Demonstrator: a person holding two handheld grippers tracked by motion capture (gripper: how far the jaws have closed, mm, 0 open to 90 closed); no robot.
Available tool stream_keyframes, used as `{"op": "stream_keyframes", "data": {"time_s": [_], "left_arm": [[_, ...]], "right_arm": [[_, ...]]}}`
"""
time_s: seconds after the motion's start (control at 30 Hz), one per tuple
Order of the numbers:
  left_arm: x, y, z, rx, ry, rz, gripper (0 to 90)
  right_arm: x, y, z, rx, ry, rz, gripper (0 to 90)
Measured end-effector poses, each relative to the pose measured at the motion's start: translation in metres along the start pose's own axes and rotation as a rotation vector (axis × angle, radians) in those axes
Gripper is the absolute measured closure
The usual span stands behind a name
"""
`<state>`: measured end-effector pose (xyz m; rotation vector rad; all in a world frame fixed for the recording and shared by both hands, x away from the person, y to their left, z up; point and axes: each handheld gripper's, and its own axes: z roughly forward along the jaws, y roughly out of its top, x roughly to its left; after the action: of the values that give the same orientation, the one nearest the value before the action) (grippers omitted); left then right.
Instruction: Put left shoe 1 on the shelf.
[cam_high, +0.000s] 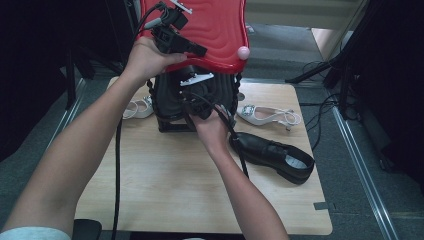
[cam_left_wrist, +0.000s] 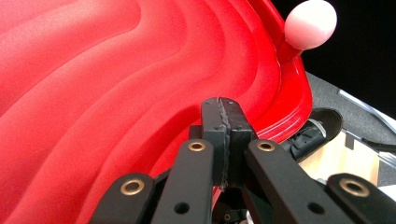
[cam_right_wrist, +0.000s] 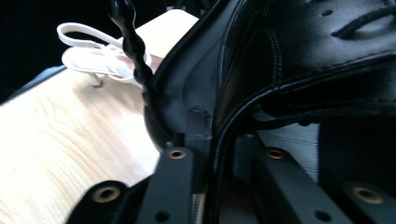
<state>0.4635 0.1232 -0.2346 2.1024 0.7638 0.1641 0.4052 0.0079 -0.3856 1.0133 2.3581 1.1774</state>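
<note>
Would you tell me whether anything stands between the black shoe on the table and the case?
Yes: the right gripper and its hand sit in the case's opening, beside the black shoe. The raised red lid doesn't block it.

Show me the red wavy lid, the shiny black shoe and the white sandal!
Red wavy plastic lid (cam_high: 220, 30): high view, on its ridged middle.
Shiny black leather shoe (cam_high: 260, 147): high view, on its toe.
White strappy sandal (cam_high: 257, 115): high view, on its sole.

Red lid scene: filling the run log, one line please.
left gripper shut at red lid | right gripper astride black shoe rim | other black shoe on table
</note>
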Motion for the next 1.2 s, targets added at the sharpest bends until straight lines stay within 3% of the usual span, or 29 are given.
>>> {"op": "stream_keyframes", "data": {"time_s": [0.1,0.33,0.6,0.67,0.7,0.77,1.0,1.2], "left_arm": [[0.0,0.0,0.0,-0.003,0.002,-0.001,90.0],[0.001,-0.001,-0.001,-0.005,-0.001,-0.004,90.0],[0.002,-0.001,-0.002,-0.009,0.005,-0.001,90.0],[0.003,-0.002,-0.003,-0.01,0.006,-0.002,90.0],[0.004,-0.002,-0.004,-0.009,0.007,-0.001,90.0],[0.005,-0.002,-0.006,-0.006,0.013,0.003,90.0],[0.008,-0.003,-0.008,-0.009,0.009,0.006,90.0],[0.007,-0.004,-0.008,-0.014,0.012,0.004,90.0]], "right_arm": [[-0.001,0.002,0.005,0.013,0.073,0.067,68.8],[0.0,0.001,-0.002,0.001,0.087,0.075,67.1],[-0.001,-0.013,-0.038,0.002,0.135,0.074,70.6],[-0.001,-0.018,-0.049,-0.015,0.155,0.07,76.3],[0.001,-0.024,-0.058,-0.009,0.174,0.059,83.2],[0.002,-0.03,-0.064,0.007,0.191,0.045,88.4],[0.004,-0.057,-0.062,0.046,0.248,0.049,90.0],[-0.002,-0.075,-0.052,0.073,0.226,0.042,90.0]]}}
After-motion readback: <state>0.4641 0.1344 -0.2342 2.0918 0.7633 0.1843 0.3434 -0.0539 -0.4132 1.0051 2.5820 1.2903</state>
